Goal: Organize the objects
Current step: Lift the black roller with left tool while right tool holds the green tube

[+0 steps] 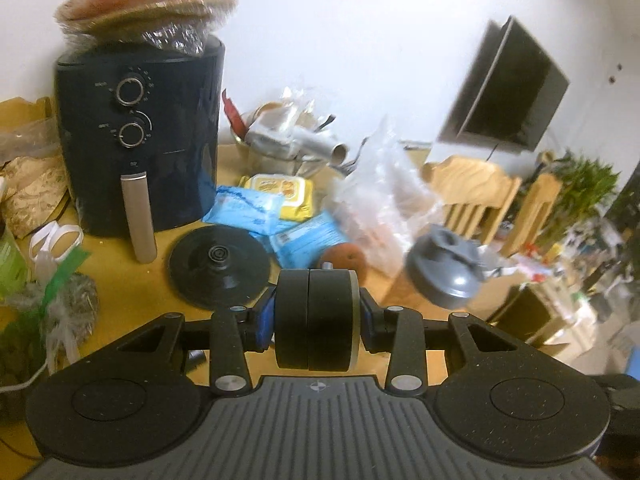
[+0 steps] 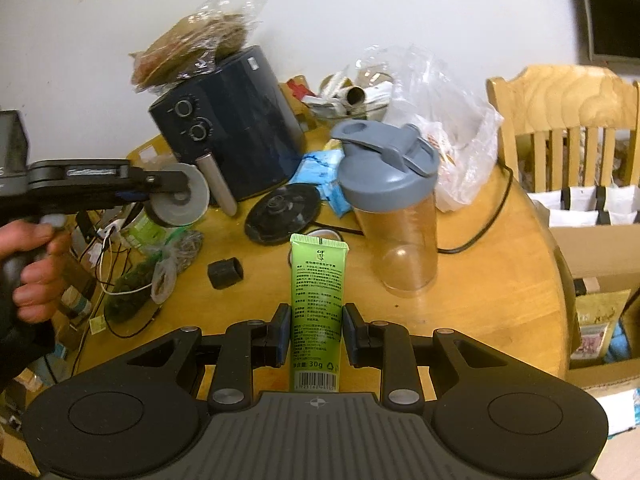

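Note:
My left gripper is shut on a black round disc-shaped case, held edge-on above the wooden table. In the right wrist view the same gripper holds the case up at the left, over the clutter. My right gripper is shut on a green tube, which points forward above the table. A clear shaker bottle with a grey lid stands just right of the tube's far end; its lid shows in the left wrist view.
A dark air fryer with wrapped flatbread on top stands at the back. A black kettle base, blue and yellow packets, a plastic bag, a small black cap, cables and bagged items crowd the table. Chairs stand right.

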### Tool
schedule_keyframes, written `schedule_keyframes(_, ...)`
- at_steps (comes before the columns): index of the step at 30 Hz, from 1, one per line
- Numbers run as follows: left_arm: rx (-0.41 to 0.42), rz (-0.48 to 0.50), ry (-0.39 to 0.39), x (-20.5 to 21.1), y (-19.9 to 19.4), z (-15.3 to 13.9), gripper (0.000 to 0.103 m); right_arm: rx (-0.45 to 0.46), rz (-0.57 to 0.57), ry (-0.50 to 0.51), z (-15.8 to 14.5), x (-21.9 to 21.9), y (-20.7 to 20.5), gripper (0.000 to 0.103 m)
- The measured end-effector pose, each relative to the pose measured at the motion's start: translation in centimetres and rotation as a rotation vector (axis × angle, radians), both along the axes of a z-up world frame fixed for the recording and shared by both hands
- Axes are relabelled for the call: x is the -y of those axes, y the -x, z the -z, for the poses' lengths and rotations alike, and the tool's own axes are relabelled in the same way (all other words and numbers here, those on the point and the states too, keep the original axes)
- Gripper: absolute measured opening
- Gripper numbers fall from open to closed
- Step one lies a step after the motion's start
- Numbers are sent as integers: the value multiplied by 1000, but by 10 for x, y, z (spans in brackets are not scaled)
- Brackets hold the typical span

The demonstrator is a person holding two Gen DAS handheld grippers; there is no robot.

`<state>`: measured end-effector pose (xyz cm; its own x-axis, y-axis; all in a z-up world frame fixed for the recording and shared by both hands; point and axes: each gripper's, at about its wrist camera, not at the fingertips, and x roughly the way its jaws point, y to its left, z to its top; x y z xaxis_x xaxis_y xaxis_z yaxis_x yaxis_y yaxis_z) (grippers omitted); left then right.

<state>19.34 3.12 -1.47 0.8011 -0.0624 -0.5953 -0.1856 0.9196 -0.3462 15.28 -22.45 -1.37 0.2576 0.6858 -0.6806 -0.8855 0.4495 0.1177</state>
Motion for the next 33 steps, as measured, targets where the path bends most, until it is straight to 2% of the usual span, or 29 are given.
schedule_keyframes(8,101,-24,34,8,57,-12,39,64,-98,16,-22,-30,32,30)
schedule_keyframes(16,157,-92,79,2,86,-12,39,101,-207,15,-38,-65,60,30)
schedule_keyframes(23,143,-106,72,4,93,-19,39,87,-213,-44,-35,-57,63,30)
schedule_keyframes(33,79,-138,57,20,85,-24,39,25,-163,-104,-19,-19,34,30)
